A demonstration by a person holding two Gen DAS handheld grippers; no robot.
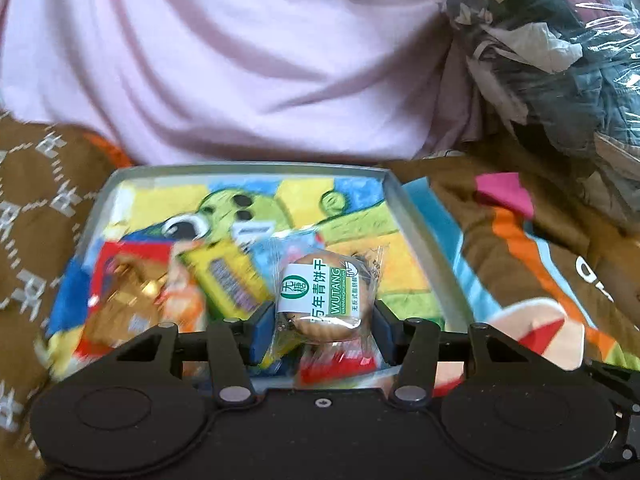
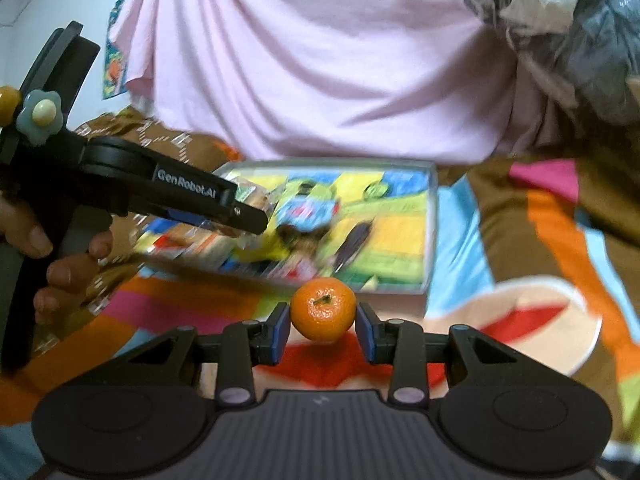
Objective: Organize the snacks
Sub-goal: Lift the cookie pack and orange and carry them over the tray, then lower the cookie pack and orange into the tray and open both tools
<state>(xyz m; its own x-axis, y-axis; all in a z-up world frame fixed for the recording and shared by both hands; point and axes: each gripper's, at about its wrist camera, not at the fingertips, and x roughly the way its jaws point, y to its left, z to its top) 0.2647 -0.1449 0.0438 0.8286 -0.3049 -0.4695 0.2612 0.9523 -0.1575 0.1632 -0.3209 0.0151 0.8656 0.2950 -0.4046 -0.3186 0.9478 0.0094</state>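
The left gripper pinches a wrapped biscuit between its blue pads, the green-and-white label facing up; it hangs over the near edge of the tray, a shallow grey-rimmed one with a bright cartoon lining; more packets lie blurred along the tray's near-left side, among them a yellow one. The right gripper clamps a small mandarin, stem end toward the camera, held just outside the tray's near edge over the patterned blanket; a pink cloth rises behind the far edge; a clear bag of clothes sits off the far-right corner.
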